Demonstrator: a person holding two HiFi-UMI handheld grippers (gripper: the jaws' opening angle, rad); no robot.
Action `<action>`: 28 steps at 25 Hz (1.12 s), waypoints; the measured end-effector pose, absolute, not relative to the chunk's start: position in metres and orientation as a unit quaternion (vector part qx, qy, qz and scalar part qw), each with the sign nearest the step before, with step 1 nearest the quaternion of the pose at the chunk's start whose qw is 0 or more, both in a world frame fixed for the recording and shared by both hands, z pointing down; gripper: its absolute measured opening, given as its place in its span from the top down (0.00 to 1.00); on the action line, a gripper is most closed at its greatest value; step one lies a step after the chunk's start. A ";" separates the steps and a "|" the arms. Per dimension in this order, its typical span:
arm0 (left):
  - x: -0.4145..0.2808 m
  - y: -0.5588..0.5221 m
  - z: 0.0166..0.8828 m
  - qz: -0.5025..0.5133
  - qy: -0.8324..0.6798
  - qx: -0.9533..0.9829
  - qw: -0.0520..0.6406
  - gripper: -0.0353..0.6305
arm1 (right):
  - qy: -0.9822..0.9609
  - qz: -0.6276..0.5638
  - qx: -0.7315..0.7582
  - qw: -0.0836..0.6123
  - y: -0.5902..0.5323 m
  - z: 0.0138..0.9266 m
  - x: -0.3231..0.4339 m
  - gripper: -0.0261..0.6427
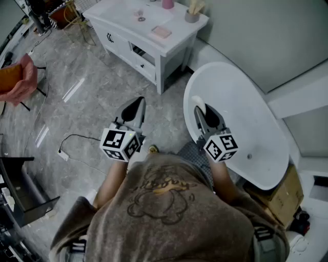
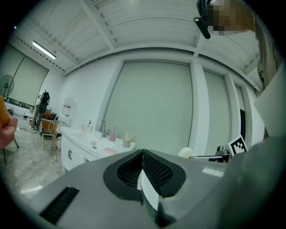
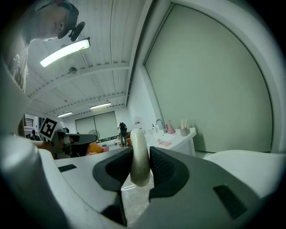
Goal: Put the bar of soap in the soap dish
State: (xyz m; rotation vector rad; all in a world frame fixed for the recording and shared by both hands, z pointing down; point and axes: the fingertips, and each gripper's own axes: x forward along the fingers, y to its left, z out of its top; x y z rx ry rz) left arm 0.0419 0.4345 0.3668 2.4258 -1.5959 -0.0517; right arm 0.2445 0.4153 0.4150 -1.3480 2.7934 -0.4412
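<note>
Right gripper (image 3: 141,166) is clamped on a pale bar of soap (image 3: 137,147). The bar stands on edge between the two pads and pokes up past the jaw tips. Left gripper (image 2: 142,157) is held level beside it, its jaws pressed together with nothing between them.

Grey marble floor (image 1: 82,97) spreads below and ahead of the left gripper. A white oval bathtub (image 1: 256,133) lies under the right gripper and runs off to its right. Ahead of both grippers and well apart from them stands a white vanity table (image 1: 120,20) with drawers in its front. An orange chair (image 1: 18,79) sits far to the left of the left gripper.

On the table's far right corner, ahead of the right gripper, is a cup (image 1: 192,15) with sticks standing in it, and just left of the cup stands a pink bottle (image 1: 167,4). Nearer than both, by the table's front edge, lies the flat pink soap dish (image 1: 161,31). It sits straight ahead, on a line between the two grippers, and the bar of soap is well apart from it.
</note>
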 end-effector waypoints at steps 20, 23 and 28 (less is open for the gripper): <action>-0.006 0.393 0.387 -0.021 -0.536 0.836 0.117 0.94 | 0.883 -0.147 -0.445 0.029 0.375 0.428 0.206 0.79; -0.018 0.381 0.389 -0.019 -0.535 0.836 0.120 0.94 | 0.883 -0.147 -0.445 0.027 0.367 0.427 0.194 0.79; -0.030 0.356 0.390 -0.024 -0.535 0.836 0.121 0.94 | 0.883 -0.147 -0.445 0.029 0.341 0.426 0.180 0.79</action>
